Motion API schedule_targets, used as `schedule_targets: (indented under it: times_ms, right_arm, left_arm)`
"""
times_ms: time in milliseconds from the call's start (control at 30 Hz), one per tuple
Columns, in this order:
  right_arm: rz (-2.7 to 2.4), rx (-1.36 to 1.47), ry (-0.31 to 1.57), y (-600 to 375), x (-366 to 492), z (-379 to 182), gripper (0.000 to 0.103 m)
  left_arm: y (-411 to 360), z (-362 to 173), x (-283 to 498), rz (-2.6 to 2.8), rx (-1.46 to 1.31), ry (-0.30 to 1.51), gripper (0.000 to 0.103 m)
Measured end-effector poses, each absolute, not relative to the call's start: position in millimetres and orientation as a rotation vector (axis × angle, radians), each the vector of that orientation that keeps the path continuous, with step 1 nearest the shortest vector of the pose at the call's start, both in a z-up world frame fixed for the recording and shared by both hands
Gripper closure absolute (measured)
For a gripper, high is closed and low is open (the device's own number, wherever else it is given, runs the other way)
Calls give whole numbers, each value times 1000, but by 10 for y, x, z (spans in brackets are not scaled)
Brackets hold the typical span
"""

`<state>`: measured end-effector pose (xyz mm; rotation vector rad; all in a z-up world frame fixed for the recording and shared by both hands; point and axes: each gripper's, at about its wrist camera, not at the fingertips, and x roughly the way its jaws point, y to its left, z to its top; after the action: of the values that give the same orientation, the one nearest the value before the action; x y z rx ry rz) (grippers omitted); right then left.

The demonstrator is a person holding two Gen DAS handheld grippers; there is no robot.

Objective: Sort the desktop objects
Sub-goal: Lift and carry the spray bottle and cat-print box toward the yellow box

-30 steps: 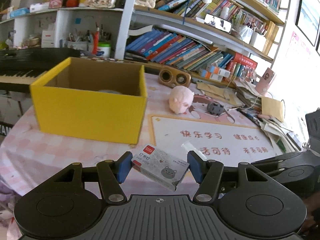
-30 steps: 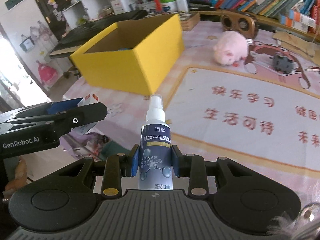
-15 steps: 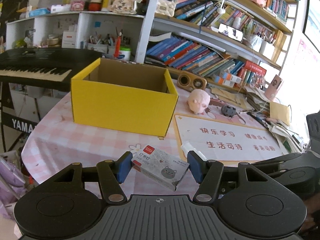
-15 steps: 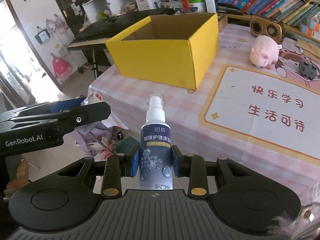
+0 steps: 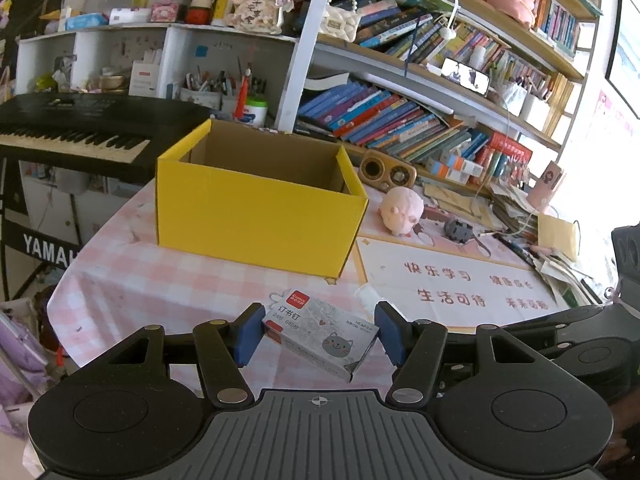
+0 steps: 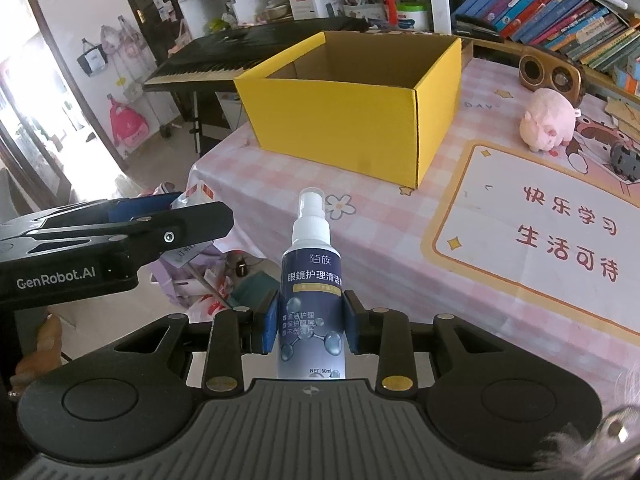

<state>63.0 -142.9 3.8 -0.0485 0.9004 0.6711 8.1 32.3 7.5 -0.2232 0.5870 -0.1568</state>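
Holding a staple box [image 5: 320,332] crosswise, long axis tilted down to the right, the left gripper [image 5: 319,334] is closed on its ends, off the counter [image 5: 168,280] edge. The right gripper [image 6: 312,326] clamps an upright spray bottle [image 6: 312,304], nozzle pointing toward the open yellow box [image 6: 360,120] on the counter.

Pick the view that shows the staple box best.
Left wrist view: the staple box sits full-face, label readable, clamped in the left gripper. The right wrist view shows only slivers of it behind that gripper's arm.

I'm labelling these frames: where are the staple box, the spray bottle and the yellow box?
staple box [image 5: 320,334], left wrist view, printed top face.
spray bottle [image 6: 311,280], right wrist view, dark label.
yellow box [image 5: 256,224], left wrist view, front wall.
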Motion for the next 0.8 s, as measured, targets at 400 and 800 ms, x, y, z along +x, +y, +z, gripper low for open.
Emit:
schedule_targets:
  times_ms: [400, 800]
  right_arm:
    - [684, 8, 910, -1341, 859, 123, 73]
    - [780, -8, 825, -1119, 1450, 446, 73]
  left_arm:
    - [451, 97, 215, -128, -267, 570, 42]
    - [649, 312, 688, -29, -263, 481, 42]
